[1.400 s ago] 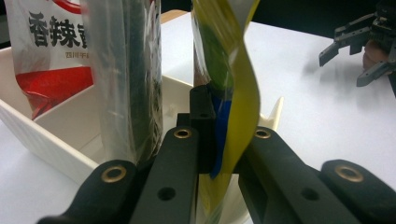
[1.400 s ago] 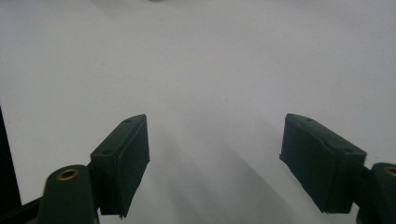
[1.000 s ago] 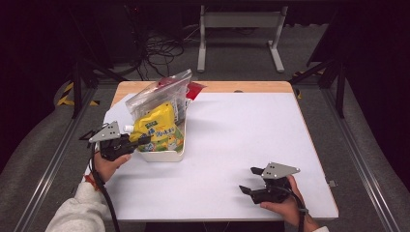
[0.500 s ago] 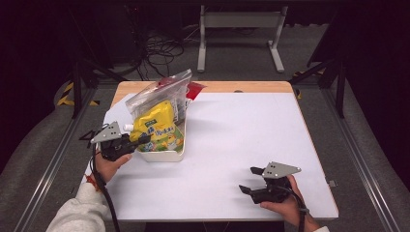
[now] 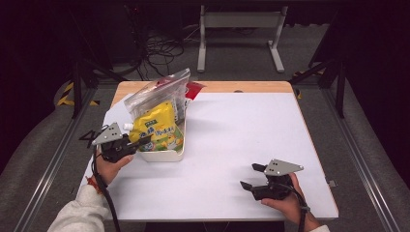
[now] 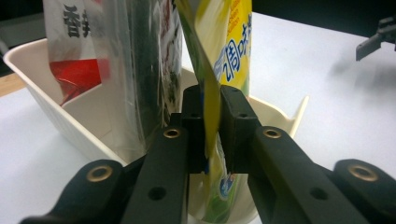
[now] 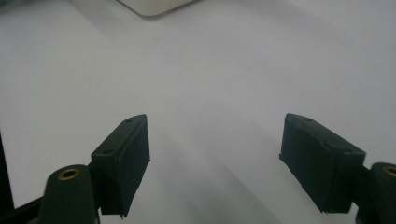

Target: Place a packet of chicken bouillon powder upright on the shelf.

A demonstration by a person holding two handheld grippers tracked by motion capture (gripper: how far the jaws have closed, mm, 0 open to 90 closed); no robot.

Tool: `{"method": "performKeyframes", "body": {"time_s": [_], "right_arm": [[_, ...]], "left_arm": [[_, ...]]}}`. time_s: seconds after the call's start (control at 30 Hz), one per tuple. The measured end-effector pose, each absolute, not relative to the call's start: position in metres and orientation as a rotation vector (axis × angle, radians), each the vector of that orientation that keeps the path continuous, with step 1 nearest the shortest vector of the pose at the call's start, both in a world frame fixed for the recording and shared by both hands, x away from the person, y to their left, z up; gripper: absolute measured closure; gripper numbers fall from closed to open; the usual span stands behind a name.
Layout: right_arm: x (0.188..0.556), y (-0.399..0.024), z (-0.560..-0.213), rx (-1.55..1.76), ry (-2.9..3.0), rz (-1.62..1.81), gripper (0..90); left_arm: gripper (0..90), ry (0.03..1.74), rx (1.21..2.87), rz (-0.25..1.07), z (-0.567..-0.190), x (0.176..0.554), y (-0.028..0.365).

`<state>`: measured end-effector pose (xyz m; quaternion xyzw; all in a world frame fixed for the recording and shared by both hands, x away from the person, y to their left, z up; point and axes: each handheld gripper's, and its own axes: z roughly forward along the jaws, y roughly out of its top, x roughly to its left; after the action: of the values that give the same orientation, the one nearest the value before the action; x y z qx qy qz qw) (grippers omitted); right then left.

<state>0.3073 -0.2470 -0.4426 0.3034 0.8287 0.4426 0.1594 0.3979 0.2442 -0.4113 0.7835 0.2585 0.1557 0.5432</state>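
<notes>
Left gripper [image 6: 212, 135] at the near-left: jaws just easing apart, yellow pouch [image 6: 219, 70] edge between them, pouch standing in white tray [image 5: 162, 155]. Right gripper [image 5: 252, 177] near-right on table [image 5: 241, 130], jaws wide, empty.

A glossy yellow foil pouch [image 5: 157, 126] and clear plastic bag [image 5: 153, 94] stand in a smooth cream plastic tray [image 5: 162, 155] on a matt white tabletop [image 5: 241, 135].

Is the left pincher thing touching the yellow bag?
Cannot tell. In the left gripper view the left gripper has the yellow pouch's edge between its jaws, which have just been opening; no plain gap shows.
</notes>
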Motion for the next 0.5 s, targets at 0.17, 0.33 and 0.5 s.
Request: {"method": "performKeyframes", "body": {"time_s": [0.17, 0.33, 0.5], "right_arm": [[0.306, -0.249, -0.441, 0.864, 2.357, 1.264, 23.1], [0.305, -0.250, -0.440, 0.856, 2.354, 1.267, 23.1], [0.305, -0.250, -0.439, 0.855, 2.358, 1.269, 23.3]], "left_arm": [[75.5, 0.662, 1.842, 0.422, -0.406, 0.392, 0.245], [72.0, 0.659, 1.816, 0.453, -0.401, 0.385, 0.247], [69.7, 0.683, 1.812, 0.503, -0.398, 0.379, 0.247]]}}
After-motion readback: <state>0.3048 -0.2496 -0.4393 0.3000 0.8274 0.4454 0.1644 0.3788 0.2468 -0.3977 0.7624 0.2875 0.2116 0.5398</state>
